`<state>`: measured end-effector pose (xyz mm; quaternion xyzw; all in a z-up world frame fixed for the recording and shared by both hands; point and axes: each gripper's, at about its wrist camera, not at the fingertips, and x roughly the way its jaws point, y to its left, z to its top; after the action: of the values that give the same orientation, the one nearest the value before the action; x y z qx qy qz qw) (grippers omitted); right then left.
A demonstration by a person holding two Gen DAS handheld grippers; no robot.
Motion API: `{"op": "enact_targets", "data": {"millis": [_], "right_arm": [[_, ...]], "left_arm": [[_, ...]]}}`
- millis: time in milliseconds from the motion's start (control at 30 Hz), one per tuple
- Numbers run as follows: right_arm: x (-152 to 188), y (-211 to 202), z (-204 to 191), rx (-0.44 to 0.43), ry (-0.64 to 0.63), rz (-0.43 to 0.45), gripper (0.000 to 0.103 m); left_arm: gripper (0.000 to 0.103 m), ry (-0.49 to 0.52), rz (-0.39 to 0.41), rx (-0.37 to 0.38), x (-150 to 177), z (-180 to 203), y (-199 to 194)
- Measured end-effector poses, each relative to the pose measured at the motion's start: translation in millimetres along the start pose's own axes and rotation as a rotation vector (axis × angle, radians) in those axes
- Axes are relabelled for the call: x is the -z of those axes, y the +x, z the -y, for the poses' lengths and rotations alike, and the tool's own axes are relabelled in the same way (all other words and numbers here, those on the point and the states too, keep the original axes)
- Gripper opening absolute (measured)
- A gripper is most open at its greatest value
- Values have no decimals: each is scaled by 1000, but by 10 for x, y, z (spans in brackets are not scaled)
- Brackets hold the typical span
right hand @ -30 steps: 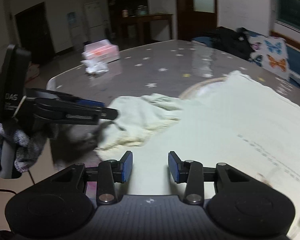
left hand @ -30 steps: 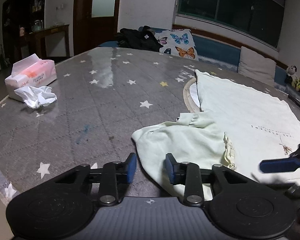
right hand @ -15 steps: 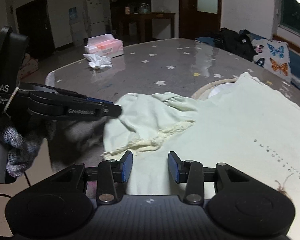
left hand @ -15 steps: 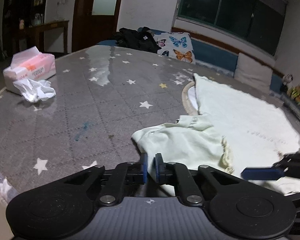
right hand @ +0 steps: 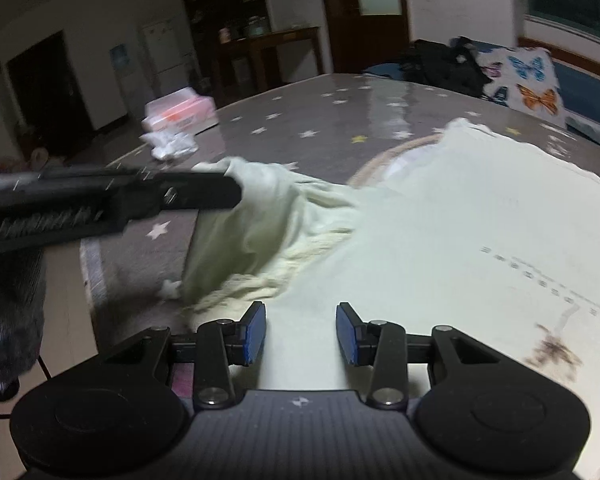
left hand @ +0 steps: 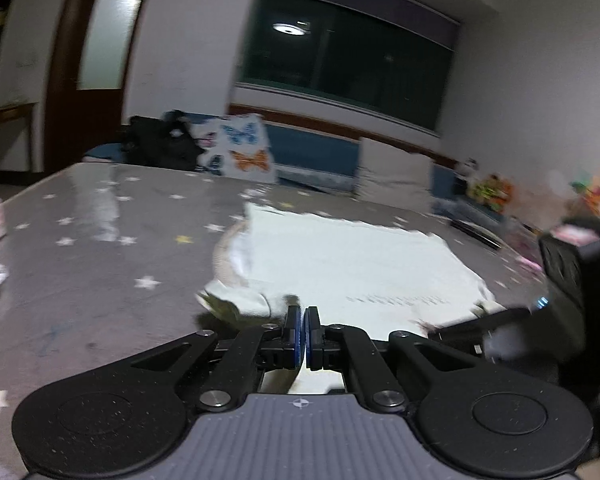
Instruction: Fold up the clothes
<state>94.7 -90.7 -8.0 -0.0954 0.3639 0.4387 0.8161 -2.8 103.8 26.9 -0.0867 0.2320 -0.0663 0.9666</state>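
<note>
My left gripper point(left hand: 303, 330): jaws pinched on the sleeve point(right hand: 256, 216) of the pale shirt point(right hand: 460, 240), lifting it off the star-print worktop point(right hand: 324, 116). My right gripper point(right hand: 301, 332): jaws spread, hovering above the shirt body.

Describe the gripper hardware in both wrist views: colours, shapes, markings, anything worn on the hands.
Both match: the left gripper and right gripper have black linkage arms with silver pivot screws, blue finger pads, two round black discs and a ribbed grey base with a small crosshair mark. Seen from the right wrist view, the left unit carries blurred, unreadable white lettering. A grey knit glove covers that hand.
</note>
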Motion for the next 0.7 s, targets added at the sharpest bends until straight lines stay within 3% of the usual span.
{"op": "enact_targets", "data": {"millis": [267, 400, 533, 700], "right_arm": [[-63, -205, 404, 105, 76, 39, 39], [-225, -287, 501, 110, 94, 83, 39], [-355, -182, 495, 96, 84, 87, 39], [-505, -20, 477, 75, 70, 82, 37]], "left_arm": [[5, 147, -120, 88, 201, 331, 292], [6, 186, -115, 119, 214, 372, 223], [7, 158, -79, 100, 168, 289, 170], [7, 117, -142, 47, 237, 146, 314]]}}
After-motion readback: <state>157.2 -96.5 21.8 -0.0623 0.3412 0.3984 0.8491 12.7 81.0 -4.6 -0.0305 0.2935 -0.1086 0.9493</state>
